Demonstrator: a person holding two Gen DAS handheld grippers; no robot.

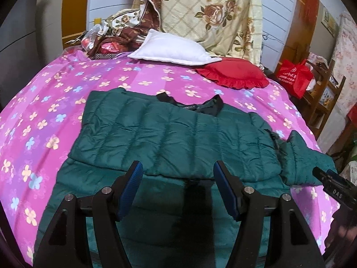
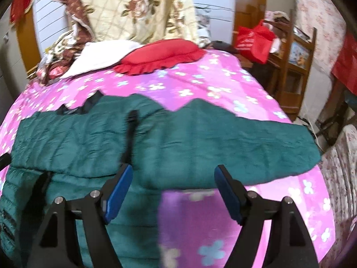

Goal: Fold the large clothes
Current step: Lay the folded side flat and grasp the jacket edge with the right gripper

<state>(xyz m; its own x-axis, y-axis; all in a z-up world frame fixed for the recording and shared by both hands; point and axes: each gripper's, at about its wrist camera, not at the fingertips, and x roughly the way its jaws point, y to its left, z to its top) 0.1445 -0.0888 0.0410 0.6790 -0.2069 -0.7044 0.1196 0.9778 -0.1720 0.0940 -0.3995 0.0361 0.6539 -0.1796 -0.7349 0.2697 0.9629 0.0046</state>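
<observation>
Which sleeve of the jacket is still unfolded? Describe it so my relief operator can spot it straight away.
Start from the pink flowered bedspread and find the dark green quilted puffer jacket spread across it. The sleeve sticks out sideways towards the bed's right edge, near the wooden shelf. Unlike the rest of the jacket, it lies single-layered, flat on the spread.

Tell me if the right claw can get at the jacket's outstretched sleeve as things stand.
Probably yes. The right claw is open and empty, and the sleeve lies flat on the bedspread just ahead, nothing covering it.
</observation>
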